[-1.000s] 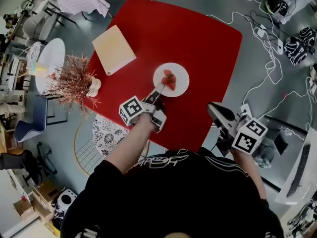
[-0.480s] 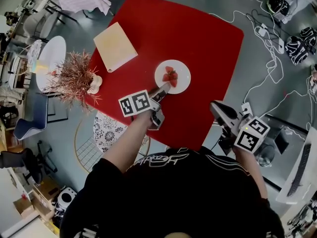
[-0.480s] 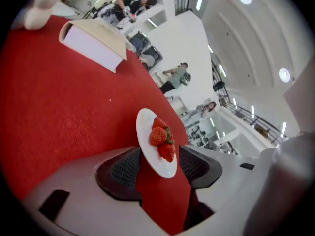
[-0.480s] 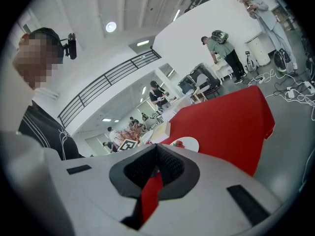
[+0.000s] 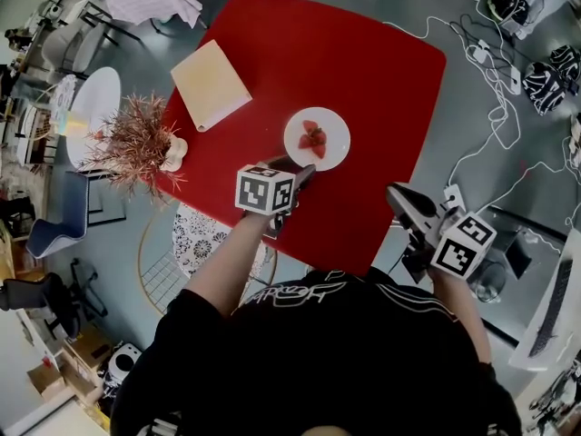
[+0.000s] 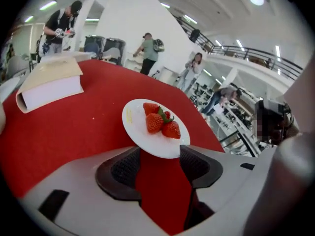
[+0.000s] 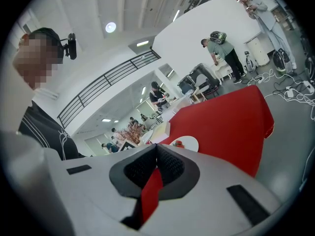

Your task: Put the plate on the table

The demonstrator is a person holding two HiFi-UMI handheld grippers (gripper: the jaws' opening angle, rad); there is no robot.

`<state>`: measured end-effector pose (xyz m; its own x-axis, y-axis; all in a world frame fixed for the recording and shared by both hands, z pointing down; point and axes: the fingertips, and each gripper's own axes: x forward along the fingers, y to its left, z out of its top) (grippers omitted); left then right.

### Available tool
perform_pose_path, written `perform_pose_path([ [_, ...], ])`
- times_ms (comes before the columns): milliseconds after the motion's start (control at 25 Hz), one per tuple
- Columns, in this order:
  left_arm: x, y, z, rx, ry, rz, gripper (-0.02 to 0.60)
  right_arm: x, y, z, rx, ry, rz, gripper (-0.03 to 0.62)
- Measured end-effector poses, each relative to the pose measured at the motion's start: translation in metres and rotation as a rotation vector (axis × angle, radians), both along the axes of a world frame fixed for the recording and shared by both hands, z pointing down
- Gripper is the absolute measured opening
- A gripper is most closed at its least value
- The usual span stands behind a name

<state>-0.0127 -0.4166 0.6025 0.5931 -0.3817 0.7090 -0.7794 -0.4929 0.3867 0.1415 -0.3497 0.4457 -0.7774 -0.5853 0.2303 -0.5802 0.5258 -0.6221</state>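
— Where is the plate [image 5: 295, 140]?

— Flat on the red table [image 5: 372, 71], a bit toward the person's side of its middle. It is one white plate [image 6: 132, 121], and no pad presses on it.

— What is on it?

— Strawberries [image 6: 160, 122], heaped together near the middle. I can count at least three; the head view shows them [image 5: 313, 137] only as a red clump.

— And the left gripper [image 5: 294, 173]?

— Low over the table, just beside the plate's near rim. In the left gripper view its jaws are opening [image 6: 158, 154]. The two dark pads stand apart with bare red tabletop between them and the plate's edge right at their tips, free of both.

— The right gripper [image 5: 396, 193]?

— Off the table's right edge, well apart from the plate. The right gripper view shows its jaws [image 7: 156, 149] closed tip to tip, with nothing clamped in them.

— What else is on the table?

— One closed book [image 5: 211, 84] with a cream cover, lying flat toward the far left, well apart from the plate. One small pale vase [image 5: 172, 155] holds a spiky reddish dried plant [image 5: 134, 142] at the table's left edge.

— And beyond the table?

— One round white side table [image 5: 91, 107] on the floor at the left, and white cables [image 5: 495, 107] trailing on the floor at the right.
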Motion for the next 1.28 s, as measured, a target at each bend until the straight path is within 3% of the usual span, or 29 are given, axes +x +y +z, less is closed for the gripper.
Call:
perform_pose_path([
  [160,-0.001,0.001,0.001,0.023,-0.047,0.039,0.245,-0.003,0.001,0.0,-0.001,-0.001,-0.001,0.008],
  [360,-0.003,0.002,0.0,0.097,-0.162,0.112,0.245,-0.005,0.006,0.002,-0.003,-0.003,-0.007,0.008],
  [600,-0.013,0.006,0.003,0.118,-0.229,0.14,0.245,-0.006,0.013,0.003,-0.002,-0.012,0.001,0.008],
  [960,-0.016,0.017,-0.016,0.151,-0.214,0.132,0.239,-0.008,0.026,-0.005,0.018,-0.012,0.015,0.008],
  [1280,-0.012,0.057,-0.066,0.231,-0.119,0.201,0.021,-0.03,0.053,-0.021,0.072,0.007,0.008,0.008],
])
